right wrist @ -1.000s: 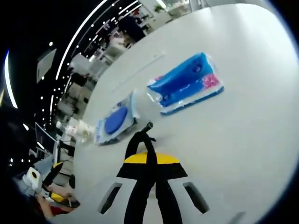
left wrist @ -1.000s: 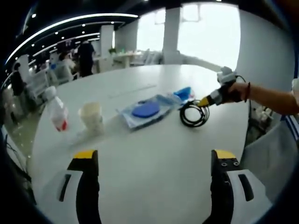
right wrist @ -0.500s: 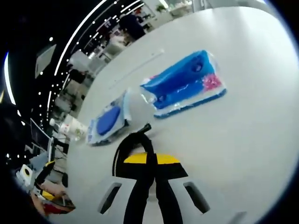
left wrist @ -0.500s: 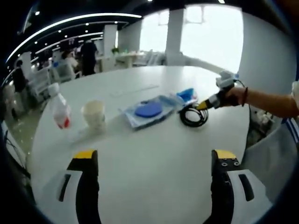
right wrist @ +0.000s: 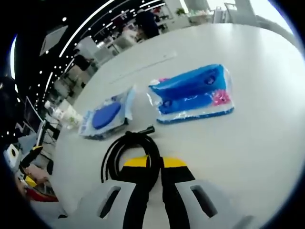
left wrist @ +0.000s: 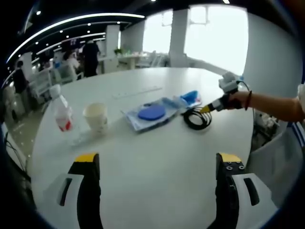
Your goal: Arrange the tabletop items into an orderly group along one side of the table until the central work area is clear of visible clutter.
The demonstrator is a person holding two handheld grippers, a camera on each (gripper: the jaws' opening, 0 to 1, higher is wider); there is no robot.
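My left gripper [left wrist: 157,160] is open wide over bare white table [left wrist: 157,148], holding nothing. Beyond it, from left to right, stand a clear bottle with a red label [left wrist: 61,112], a paper cup [left wrist: 95,117], a clear packet with a blue disc [left wrist: 151,113], a blue packet [left wrist: 189,97] and a coiled black cable [left wrist: 196,118]. My right gripper [left wrist: 210,105], held in a hand [left wrist: 238,99], is at the coil's far right edge. In the right gripper view the right gripper [right wrist: 153,162] is shut on the black cable [right wrist: 119,152], with the blue packet [right wrist: 193,93] and the disc packet [right wrist: 106,116] beyond.
The round table's edge [left wrist: 35,157] curves close on the left and on the right [left wrist: 250,143]. People and office desks [left wrist: 88,57] stand far behind. A bare stretch of table [right wrist: 248,148] lies right of the right gripper.
The right gripper view has rolled and dropped, so more of the coil shows in front of the jaws; the cable stays held. In the left gripper view the items have hardly shifted.
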